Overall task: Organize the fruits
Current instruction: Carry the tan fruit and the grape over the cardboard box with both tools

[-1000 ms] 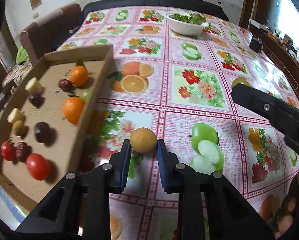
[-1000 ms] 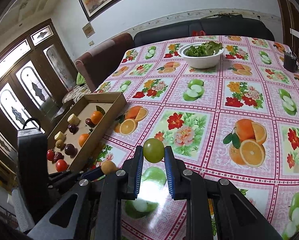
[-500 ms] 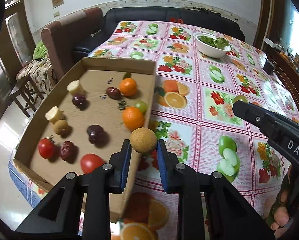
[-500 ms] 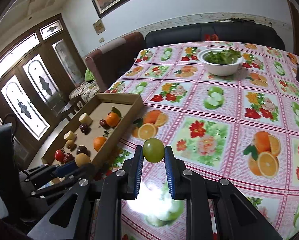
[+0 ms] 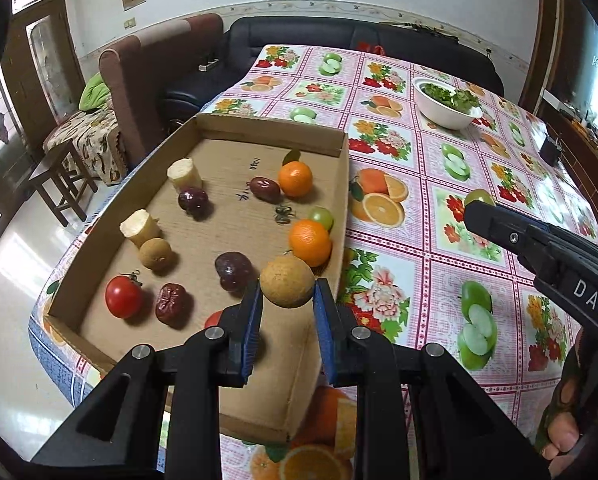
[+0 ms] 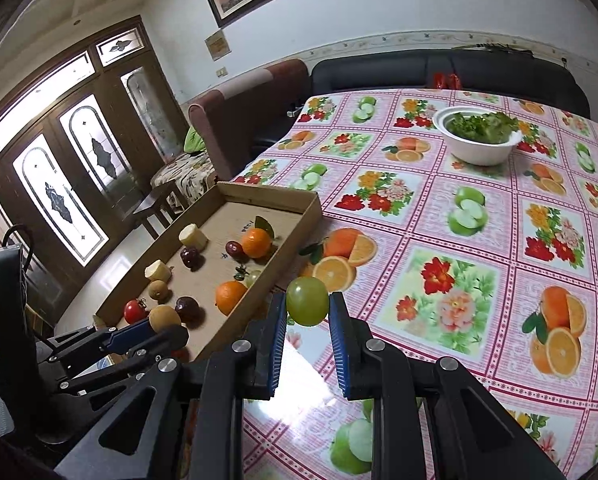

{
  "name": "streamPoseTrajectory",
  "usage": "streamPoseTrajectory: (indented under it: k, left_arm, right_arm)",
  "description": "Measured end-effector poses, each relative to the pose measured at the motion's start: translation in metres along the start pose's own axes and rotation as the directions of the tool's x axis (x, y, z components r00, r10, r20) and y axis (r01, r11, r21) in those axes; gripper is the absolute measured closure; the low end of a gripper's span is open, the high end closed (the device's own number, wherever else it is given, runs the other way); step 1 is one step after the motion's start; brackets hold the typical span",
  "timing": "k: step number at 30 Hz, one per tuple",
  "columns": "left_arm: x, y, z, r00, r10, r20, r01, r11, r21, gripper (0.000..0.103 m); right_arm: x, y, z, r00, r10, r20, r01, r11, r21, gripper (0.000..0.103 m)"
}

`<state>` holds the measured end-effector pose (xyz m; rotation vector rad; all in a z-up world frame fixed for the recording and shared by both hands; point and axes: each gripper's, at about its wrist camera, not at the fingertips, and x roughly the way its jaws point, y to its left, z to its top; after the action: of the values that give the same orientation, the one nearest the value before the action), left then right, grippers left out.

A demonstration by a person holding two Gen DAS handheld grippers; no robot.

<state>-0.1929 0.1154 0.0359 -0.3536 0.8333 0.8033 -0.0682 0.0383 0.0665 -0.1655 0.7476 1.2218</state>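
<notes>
Left gripper [image 5: 287, 308]: pinching a round tan fruit [image 5: 286, 286] between its blue pads, held above the near right corner of the cardboard tray [image 5: 259, 136].
Right gripper [image 6: 308, 322]: pinching a green grape [image 6: 307, 301], held over the tablecloth [image 6: 495, 240] just beside the tray's right wall.
Tray contents: two oranges [image 5: 310, 242], a tomato [image 5: 123, 296], dark red fruits, pale cut chunks, another tan fruit.
Far side of table: white bowl [image 6: 477, 148] of greens.
</notes>
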Motion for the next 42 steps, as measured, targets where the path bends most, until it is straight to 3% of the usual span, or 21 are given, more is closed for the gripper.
streamPoseTrajectory:
  k: [23,34,42]
  left_arm:
    - [0.018,0.074,0.029,1.000,0.000,-0.019,-0.003,0.987,-0.159,0.080]
    - [0.047,0.057,0.050,0.997,-0.038,-0.060,0.030,0.991,-0.128,0.080]
    - [0.072,0.050,0.062,0.995,-0.012,-0.104,0.000,0.993,-0.117,0.080]
  right_arm:
    - [0.068,0.045,0.048,0.996,0.074,-0.056,-0.079,0.992,-0.097,0.082]
    - [0.122,0.047,0.077,0.992,0.077,-0.104,-0.086,0.993,-0.083,0.082]
    - [0.166,0.043,0.093,0.985,0.061,-0.158,-0.074,0.995,-0.073,0.082]
